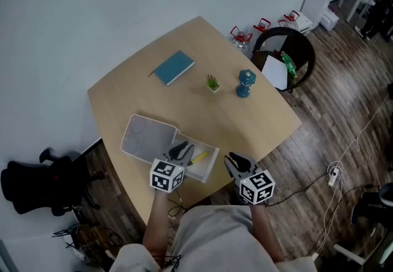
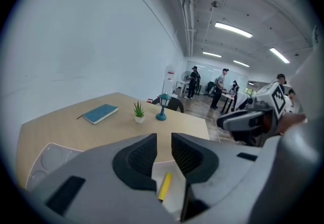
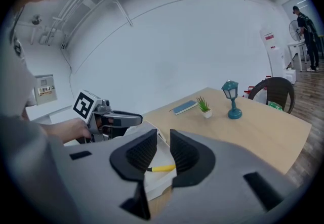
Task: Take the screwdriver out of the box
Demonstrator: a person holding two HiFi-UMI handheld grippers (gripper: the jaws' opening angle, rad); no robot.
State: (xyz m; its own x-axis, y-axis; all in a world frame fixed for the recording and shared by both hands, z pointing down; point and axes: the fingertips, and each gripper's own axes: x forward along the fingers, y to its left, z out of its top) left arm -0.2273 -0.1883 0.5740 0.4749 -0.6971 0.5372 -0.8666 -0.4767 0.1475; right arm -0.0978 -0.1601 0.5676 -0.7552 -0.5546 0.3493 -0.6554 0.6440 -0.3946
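Poised at the open white box (image 1: pixel 142 137), near edge of table (image 1: pixel 184 102).
Left gripper (image 1: pixel 180 150) above box, jaws slightly parted, gripping nothing; yellow-handled screwdriver (image 1: pixel 199 157) lying inside box beneath; right gripper (image 1: pixel 234 161) just beside box, jaws likewise parted, empty.

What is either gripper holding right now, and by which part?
Nothing. The left gripper and right gripper both have jaws apart and empty; the yellow-handled screwdriver lies loose in the white box.
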